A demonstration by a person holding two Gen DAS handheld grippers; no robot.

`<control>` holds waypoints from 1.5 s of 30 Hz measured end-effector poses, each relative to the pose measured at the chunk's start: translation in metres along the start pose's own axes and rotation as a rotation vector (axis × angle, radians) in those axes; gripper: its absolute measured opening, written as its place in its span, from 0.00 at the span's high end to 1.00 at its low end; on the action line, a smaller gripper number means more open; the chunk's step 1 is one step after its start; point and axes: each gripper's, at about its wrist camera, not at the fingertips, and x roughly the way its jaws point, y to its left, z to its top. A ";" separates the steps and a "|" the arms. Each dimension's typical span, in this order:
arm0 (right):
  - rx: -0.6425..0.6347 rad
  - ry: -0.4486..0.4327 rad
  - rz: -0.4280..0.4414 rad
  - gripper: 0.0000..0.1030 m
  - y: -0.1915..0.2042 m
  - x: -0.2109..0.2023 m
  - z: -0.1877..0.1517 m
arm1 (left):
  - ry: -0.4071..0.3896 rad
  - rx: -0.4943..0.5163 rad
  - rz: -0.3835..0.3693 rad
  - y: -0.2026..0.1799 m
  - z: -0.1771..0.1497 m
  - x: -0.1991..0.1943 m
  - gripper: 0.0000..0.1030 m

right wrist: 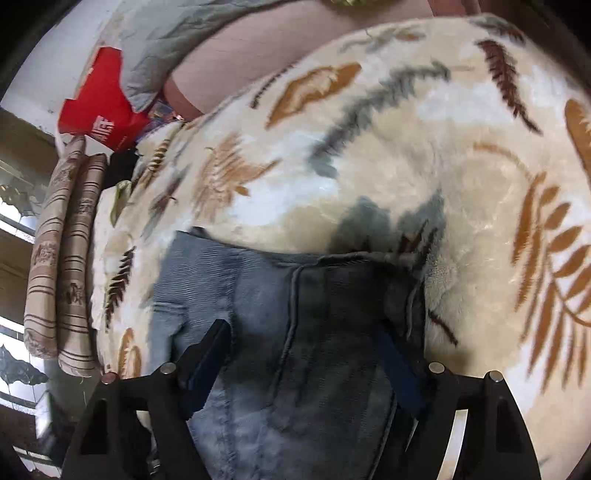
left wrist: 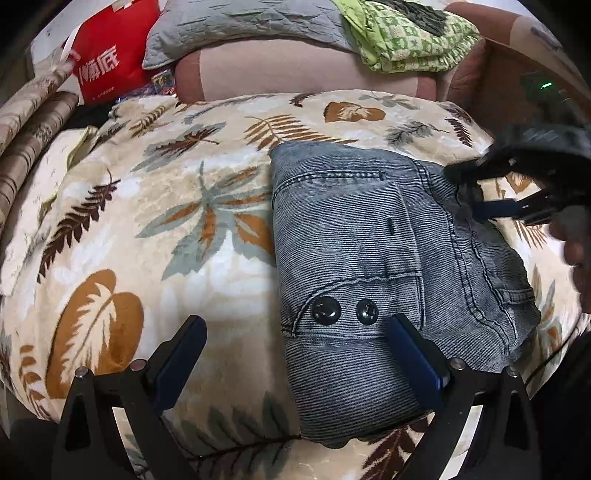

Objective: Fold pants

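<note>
A leaf-patterned blanket (left wrist: 129,229) covers the bed, with a grey pillow (left wrist: 236,26) and red bag (left wrist: 110,55) behind. The pants (left wrist: 369,258) lie on it as a compact blue-grey bundle. The left gripper (left wrist: 295,354) hovers with jaws spread, holding nothing; the right gripper (right wrist: 306,354) straddles the cloth, also spread apart. Folding looks nearly finished; next seems a smoothing press or withdrawal.

Folded pants (left wrist: 388,258) on leaf-print blanket (left wrist: 147,221)
</note>
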 end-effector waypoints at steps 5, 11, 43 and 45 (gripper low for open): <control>-0.031 -0.032 0.042 0.19 0.008 -0.013 -0.015 | 0.001 -0.015 -0.012 0.002 0.000 0.000 0.03; -0.027 -0.009 0.012 0.20 0.007 -0.014 -0.026 | 0.002 -0.011 -0.002 0.000 -0.001 -0.001 0.03; -0.006 -0.025 0.135 0.19 -0.006 -0.049 -0.108 | 0.010 0.024 0.039 -0.005 0.002 -0.004 0.03; -0.026 -0.053 0.150 0.19 0.000 -0.060 -0.109 | 0.014 0.014 0.033 -0.003 0.002 -0.003 0.03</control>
